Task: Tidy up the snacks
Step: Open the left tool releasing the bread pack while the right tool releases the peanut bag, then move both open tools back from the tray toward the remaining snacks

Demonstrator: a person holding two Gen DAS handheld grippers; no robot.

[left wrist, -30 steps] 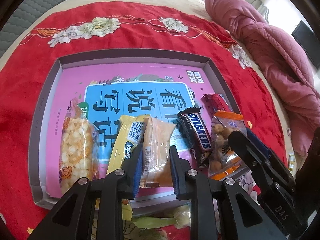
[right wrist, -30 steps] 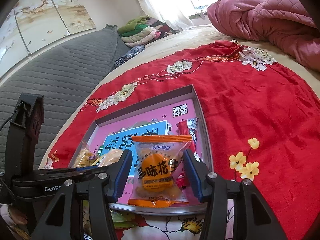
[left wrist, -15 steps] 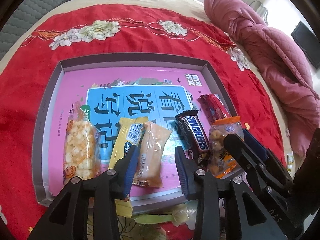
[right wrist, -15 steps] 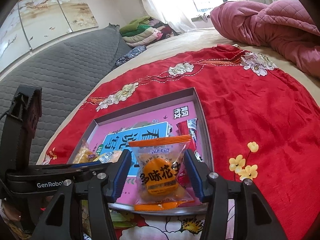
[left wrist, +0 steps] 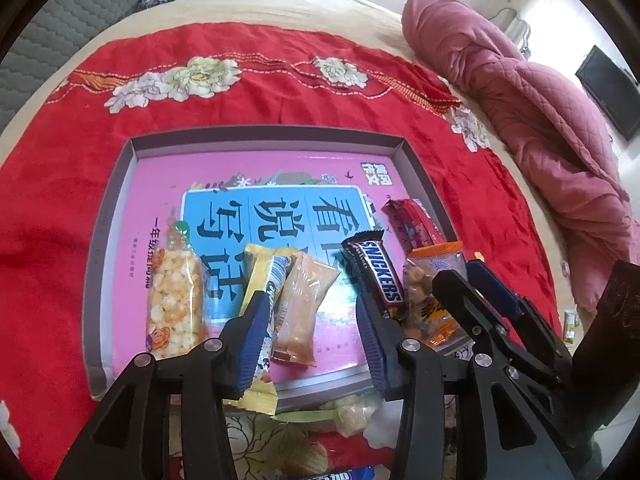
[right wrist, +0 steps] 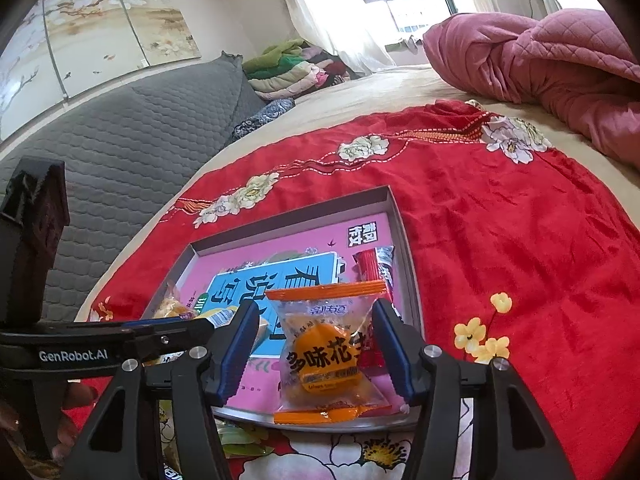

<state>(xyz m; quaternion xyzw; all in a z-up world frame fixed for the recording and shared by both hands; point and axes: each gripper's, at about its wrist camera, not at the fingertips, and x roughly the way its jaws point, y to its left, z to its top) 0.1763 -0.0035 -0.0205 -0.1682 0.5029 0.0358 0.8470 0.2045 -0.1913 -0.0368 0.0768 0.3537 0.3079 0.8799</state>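
Observation:
A grey tray [left wrist: 256,136] with a pink and blue book cover in it lies on a red cloth. In it lie a popcorn bar [left wrist: 174,304], a yellow packet [left wrist: 262,276], an orange-tan packet [left wrist: 302,308], a Snickers bar [left wrist: 380,276], a red packet [left wrist: 412,220] and an orange peanut bag [left wrist: 432,292]. My left gripper [left wrist: 312,320] is open above the orange-tan packet, not touching it. My right gripper [right wrist: 316,344] is open around the peanut bag [right wrist: 328,348], which rests on the tray's near right rim [right wrist: 408,264].
The red flowered cloth [left wrist: 280,80] covers a bed. A pink quilt [left wrist: 540,120] is heaped at the right. More wrapped snacks [left wrist: 348,416] lie on the cloth just in front of the tray. A grey quilted headboard [right wrist: 120,136] stands at the left.
My left gripper has opened, released the orange-tan packet into the tray and drawn back. My right gripper has opened wider around the peanut bag, which stays on the tray.

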